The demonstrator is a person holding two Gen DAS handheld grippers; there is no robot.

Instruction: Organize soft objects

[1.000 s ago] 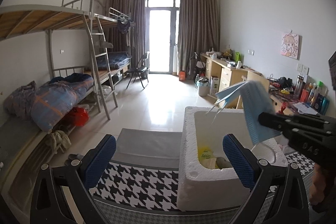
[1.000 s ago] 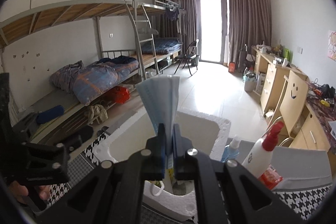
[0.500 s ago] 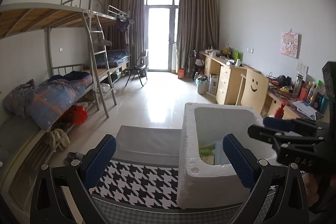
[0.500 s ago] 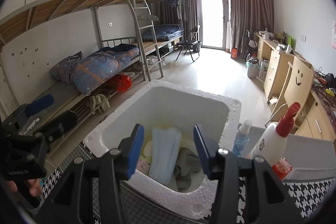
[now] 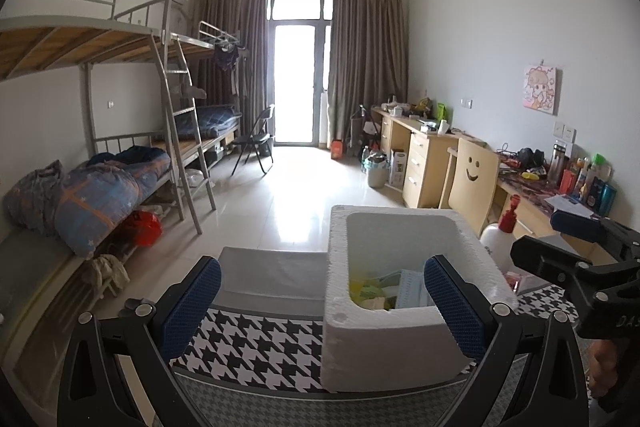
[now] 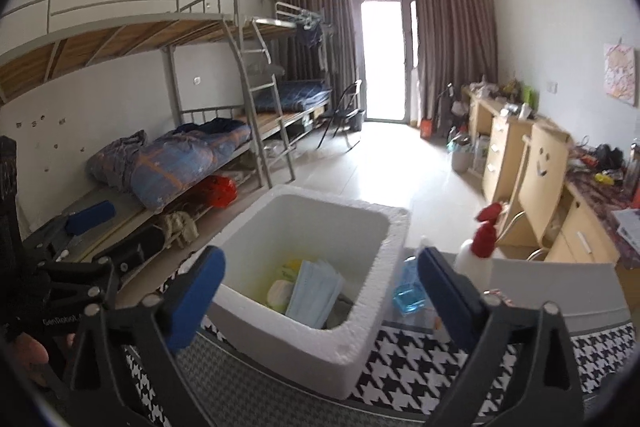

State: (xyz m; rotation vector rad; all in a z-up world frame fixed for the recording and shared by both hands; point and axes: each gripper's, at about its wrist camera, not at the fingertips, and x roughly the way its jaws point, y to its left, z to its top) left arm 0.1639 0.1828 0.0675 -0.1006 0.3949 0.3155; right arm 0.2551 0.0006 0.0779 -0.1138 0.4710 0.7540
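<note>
1. Right wrist view: the right gripper point(image 6: 320, 295) points forward and slightly down at the white foam box point(image 6: 360, 343), its blue-padded jaws spread wide on either side of the box and holding nothing.
2. Left wrist view: the left gripper point(image 5: 320, 303) also tilts slightly down toward the table, jaws wide apart and empty, the foam box's near left corner between them, untouched. The right gripper shows here at the right edge, beside the box, with part of the person's hand point(image 5: 604, 363) beneath it.
3. The blue face mask point(image 6: 314, 293) lies inside the foam box, leaning on the other soft items there, among them a yellow-green packet point(image 6: 290, 269) and a pale round piece point(image 6: 280, 295).
4. A white spray bottle point(image 6: 478, 259) with a red trigger head and a small bottle of blue liquid point(image 6: 408, 291) stand just right of the box on the houndstooth cloth point(image 6: 420, 375).
5. Writing: "GenRobot" can be read on the left gripper's body in the right wrist view; letters on the right gripper in the left wrist view read roughly "DAS".
6. Against the earlier frames: a second ago the right gripper was clamped on the mask above the box; its jaws have just been opening, the mask has dropped into the box, and the gripper now sits further back.
</note>
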